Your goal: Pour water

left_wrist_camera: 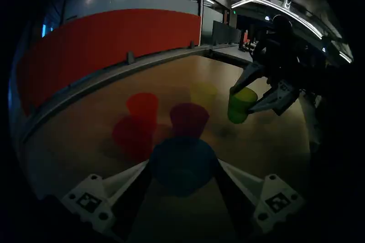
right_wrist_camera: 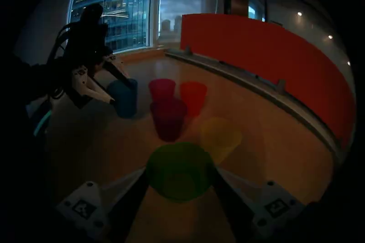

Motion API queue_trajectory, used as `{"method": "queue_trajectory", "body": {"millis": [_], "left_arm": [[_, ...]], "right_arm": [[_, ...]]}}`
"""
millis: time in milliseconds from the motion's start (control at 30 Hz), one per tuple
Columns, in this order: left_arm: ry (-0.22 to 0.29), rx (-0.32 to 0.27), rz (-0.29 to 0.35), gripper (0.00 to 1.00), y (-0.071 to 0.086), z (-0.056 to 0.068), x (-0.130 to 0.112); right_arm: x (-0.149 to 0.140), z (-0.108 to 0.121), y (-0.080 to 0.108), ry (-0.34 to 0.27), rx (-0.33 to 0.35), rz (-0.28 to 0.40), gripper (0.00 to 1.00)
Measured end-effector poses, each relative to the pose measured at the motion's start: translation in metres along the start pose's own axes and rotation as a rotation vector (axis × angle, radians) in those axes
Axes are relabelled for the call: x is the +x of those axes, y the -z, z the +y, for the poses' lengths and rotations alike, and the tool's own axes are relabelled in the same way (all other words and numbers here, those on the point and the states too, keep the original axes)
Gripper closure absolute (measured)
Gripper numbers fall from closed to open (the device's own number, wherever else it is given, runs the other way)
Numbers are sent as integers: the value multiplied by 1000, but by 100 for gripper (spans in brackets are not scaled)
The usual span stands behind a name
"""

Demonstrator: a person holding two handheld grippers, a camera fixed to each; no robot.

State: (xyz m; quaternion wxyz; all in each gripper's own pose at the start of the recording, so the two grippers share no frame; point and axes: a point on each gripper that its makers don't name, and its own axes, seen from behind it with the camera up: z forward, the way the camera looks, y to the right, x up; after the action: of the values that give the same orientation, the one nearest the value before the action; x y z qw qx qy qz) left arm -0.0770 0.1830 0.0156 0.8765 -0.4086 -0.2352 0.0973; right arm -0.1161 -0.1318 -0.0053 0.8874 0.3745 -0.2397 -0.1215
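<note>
We find the left gripper (left_wrist_camera: 182, 166) closed to the width of a blue cup (left_wrist_camera: 182, 154), with one finger against each side of it. The right gripper (right_wrist_camera: 180, 172) has hold of a green cup (right_wrist_camera: 179, 163) in the same way, jaws drawn in until both fingers press on its wall. Both cups are over the wooden table (left_wrist_camera: 273, 145), on either side of a maroon cup (right_wrist_camera: 169, 117) standing in a small cluster. In the right gripper view the green cup is on the near side of the maroon cup and the blue cup is off to its left and a little behind, apart from it. A yellow cup (right_wrist_camera: 220, 138) stands just beside the maroon cup on the right, a red cup (right_wrist_camera: 193, 97) behind it to the right, and a crimson cup (right_wrist_camera: 162, 89) directly behind it. From the left gripper view the green cup tilts slightly. The light is dim, so we cannot tell whether either held cup has water in it. Beyond the maroon cup a red partition (right_wrist_camera: 273, 47) runs along the table edge.
</note>
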Motion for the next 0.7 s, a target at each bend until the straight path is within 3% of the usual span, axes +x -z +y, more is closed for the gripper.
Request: {"method": "queue_trajectory", "body": {"millis": [700], "left_arm": [[-3, 63, 232, 11, 49, 4, 77]], "right_arm": [[91, 11, 46, -2, -79, 239, 8]]}}
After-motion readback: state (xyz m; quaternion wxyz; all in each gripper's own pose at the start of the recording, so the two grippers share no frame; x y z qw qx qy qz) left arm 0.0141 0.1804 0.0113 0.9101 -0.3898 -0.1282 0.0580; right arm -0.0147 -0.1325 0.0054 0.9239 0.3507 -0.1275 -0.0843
